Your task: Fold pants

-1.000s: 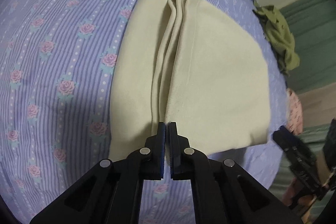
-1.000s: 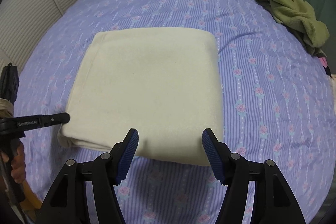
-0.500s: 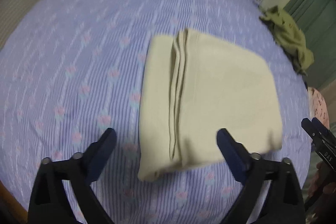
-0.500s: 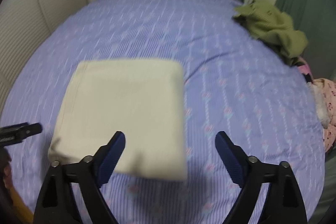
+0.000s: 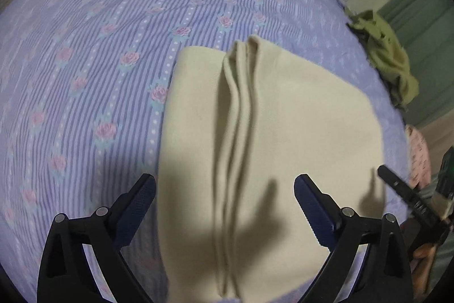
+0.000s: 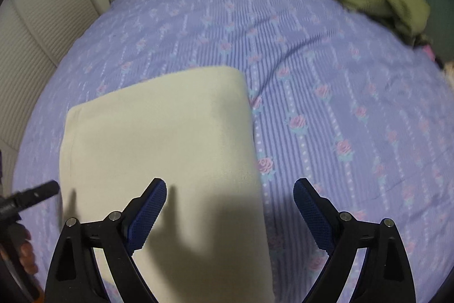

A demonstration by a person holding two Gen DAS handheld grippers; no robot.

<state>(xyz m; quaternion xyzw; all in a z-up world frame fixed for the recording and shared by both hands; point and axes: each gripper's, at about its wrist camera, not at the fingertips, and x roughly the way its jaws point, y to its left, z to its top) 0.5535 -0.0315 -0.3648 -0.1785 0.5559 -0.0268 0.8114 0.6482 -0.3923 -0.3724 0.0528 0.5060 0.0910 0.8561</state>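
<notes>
Cream pants point(image 5: 283, 132) sit folded into a neat square on the bed's purple rose-print sheet point(image 5: 85, 75). Left tongs point(image 5: 224, 206) and right tongs point(image 6: 229, 206) both hang spread wide above them, gripping nothing. Only the left view shows the stacked fold edges point(image 5: 238, 110); the right view shows just a smooth top point(image 6: 159, 132).

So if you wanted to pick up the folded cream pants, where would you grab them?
Probably at the cream pants near edge, coming low from the front with the open left gripper. The stacked layer edges run toward the camera there, so one pinch could catch every layer. The broad flat top offers nothing to pinch.
</notes>
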